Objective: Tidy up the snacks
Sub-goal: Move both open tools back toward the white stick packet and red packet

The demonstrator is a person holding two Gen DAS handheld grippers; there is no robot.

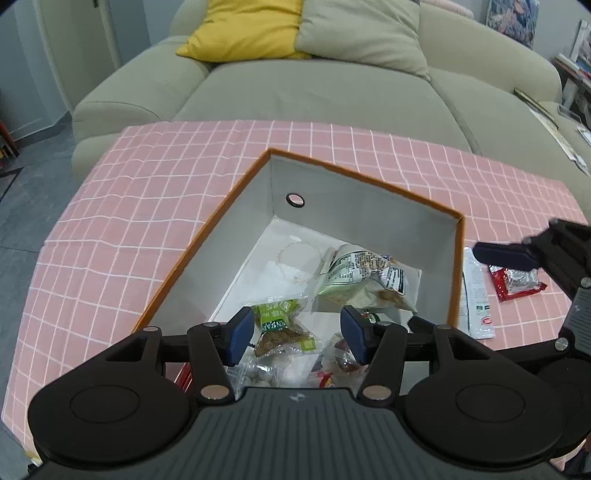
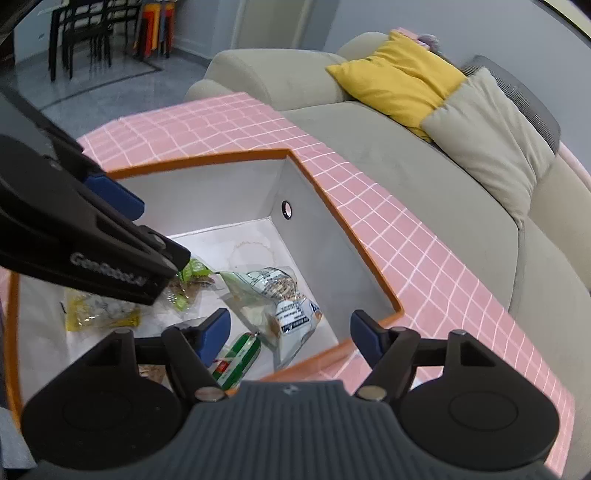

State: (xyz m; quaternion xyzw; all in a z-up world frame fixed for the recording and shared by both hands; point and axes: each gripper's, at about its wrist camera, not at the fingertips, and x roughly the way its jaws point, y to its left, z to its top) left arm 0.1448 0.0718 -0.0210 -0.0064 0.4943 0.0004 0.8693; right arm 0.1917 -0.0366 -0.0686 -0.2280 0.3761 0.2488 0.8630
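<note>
Snack packets lie below your two black grippers, left (image 1: pixel 297 334) and right (image 2: pixel 290 332), inside the orange-rimmed white cardboard box (image 1: pixel 369 206); both jaws gape, holding nothing.

Home living room, snack-sorting setup on a low table.

Evidence: beige upholstered sofa (image 1: pixel 314 92) right behind the table, with a yellow cushion (image 1: pixel 243 27) and a beige cushion (image 1: pixel 362 33) against its back. Table covered by a pink grid-pattern cloth (image 1: pixel 110 206), domestic style. Grey tiled floor (image 2: pixel 122 74); dark dining chairs (image 2: pixel 81 33) and a stack of coloured stools (image 2: pixel 155 26) in the far room area. Books or magazines (image 1: pixel 576 59) piled beside the sofa arm. Orange-rimmed cardboard box (image 1: pixel 207 236) holding packaged snacks sits on the cloth.
</note>
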